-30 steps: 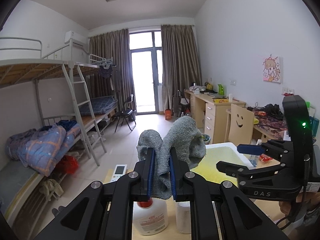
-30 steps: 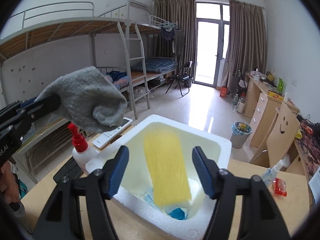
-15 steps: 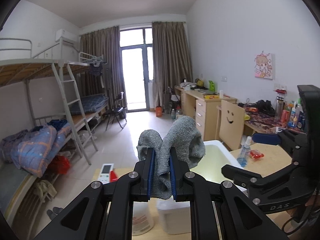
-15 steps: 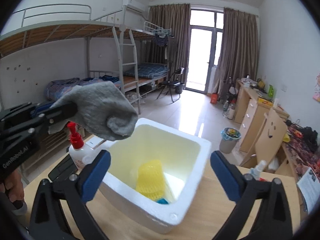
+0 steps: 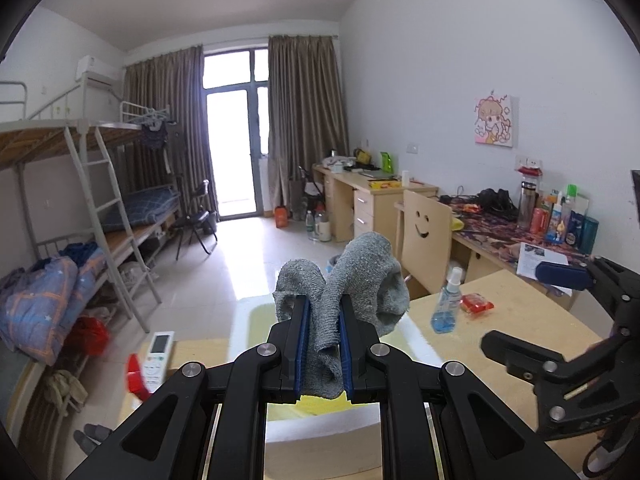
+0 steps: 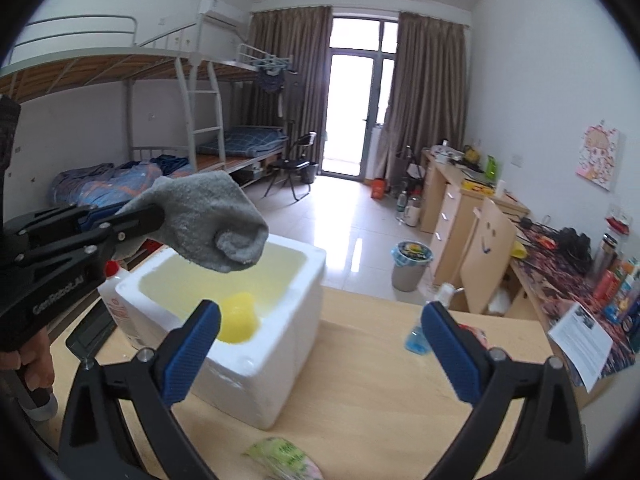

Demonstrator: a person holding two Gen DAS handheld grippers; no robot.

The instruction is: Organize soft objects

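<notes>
Right wrist view: left gripper (image 6: pixel 156 216) at left of frame pinches grey sock (image 6: pixel 208 220) above white foam box (image 6: pixel 280 340) at centre, likely to drop it beside yellow sponge (image 6: pixel 238 318) inside, while right gripper (image 6: pixel 320 344) hangs spread and empty over table (image 6: pixel 380 392).

Sock (image 6: pixel 208 224) sits between the closed jaws of the left gripper (image 5: pixel 323 344), above the near-left part of the foam box (image 6: pixel 280 344); sponge (image 6: pixel 237 317) lies inside the box, just behind the right gripper's (image 6: pixel 320 354) left jaw; nothing stands between the right jaws, which are spread wide; spray bottle (image 6: pixel 416 330) stands on the table (image 6: pixel 380 400) behind the right jaw; packet (image 6: pixel 286 458) lies on the table below the gap between those jaws; detergent bottle (image 6: pixel 120 312) stands left of the box.
</notes>
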